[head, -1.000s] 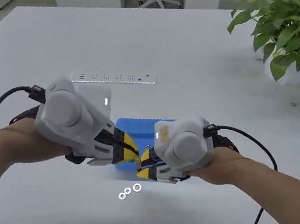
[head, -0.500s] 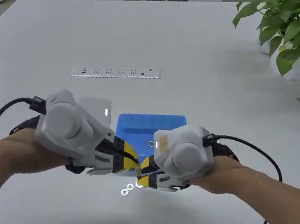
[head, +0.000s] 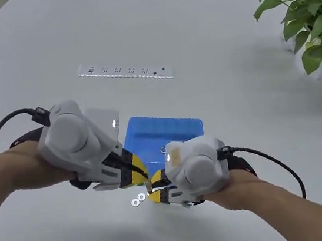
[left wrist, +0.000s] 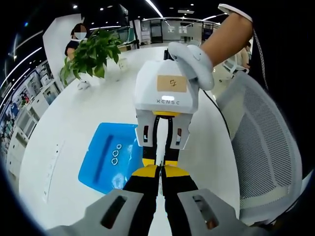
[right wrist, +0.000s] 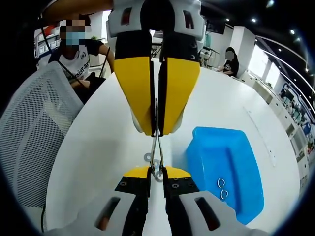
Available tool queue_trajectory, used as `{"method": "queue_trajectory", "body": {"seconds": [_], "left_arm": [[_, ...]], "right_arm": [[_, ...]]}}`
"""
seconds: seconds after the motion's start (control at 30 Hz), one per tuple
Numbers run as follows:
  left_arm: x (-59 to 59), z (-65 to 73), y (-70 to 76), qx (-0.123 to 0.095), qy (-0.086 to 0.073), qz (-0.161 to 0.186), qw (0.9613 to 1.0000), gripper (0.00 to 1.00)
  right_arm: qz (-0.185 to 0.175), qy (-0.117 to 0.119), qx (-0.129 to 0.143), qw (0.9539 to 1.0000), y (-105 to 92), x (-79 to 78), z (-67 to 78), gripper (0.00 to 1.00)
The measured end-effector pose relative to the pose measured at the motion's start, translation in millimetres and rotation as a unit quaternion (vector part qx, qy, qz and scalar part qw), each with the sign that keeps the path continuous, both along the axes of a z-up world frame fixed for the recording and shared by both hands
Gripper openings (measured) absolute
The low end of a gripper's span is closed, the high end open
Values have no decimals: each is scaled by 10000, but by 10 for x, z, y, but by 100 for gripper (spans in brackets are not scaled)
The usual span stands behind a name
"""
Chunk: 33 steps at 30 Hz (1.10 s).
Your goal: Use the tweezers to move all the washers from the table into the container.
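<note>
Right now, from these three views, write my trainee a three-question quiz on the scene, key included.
1. True or false: the blue container holds no washers yet.
2. Multiple choice: in the head view, the washers on the table lie A) on the container's far side, B) on its near side, by the gripper tips, C) against the table's far edge.
3. Fill in: the left gripper and the right gripper both have their jaws closed on the ____.
Key: 1 false, since washers in the container show in the left gripper view; 2 B; 3 tweezers.
</note>
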<state>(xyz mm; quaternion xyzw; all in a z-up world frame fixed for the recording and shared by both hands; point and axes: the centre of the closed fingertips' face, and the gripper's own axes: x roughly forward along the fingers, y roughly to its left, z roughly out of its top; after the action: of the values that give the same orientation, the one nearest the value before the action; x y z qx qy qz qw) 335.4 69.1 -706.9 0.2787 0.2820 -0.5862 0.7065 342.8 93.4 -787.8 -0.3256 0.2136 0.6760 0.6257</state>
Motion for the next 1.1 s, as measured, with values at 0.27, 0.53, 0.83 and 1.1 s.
{"method": "queue_trajectory", "body": {"seconds": [0.27,0.53,0.83,1.1], "left_arm": [[5,-48,2,8,58,12,10000,6],[36,-63,8,-33,83,52,9999,6],[38,-69,7,-53,105,65,9999,6],[28,-50,9,-53,83,70,9999,6]], "right_arm": [[0,39,-18,10000,1,4,-52,11],[0,74,14,10000,3,8,-66,11],[-53,157,3,9999,-1,7,-73,10],[-45,142,-6,9999,2,4,-53,10]]}}
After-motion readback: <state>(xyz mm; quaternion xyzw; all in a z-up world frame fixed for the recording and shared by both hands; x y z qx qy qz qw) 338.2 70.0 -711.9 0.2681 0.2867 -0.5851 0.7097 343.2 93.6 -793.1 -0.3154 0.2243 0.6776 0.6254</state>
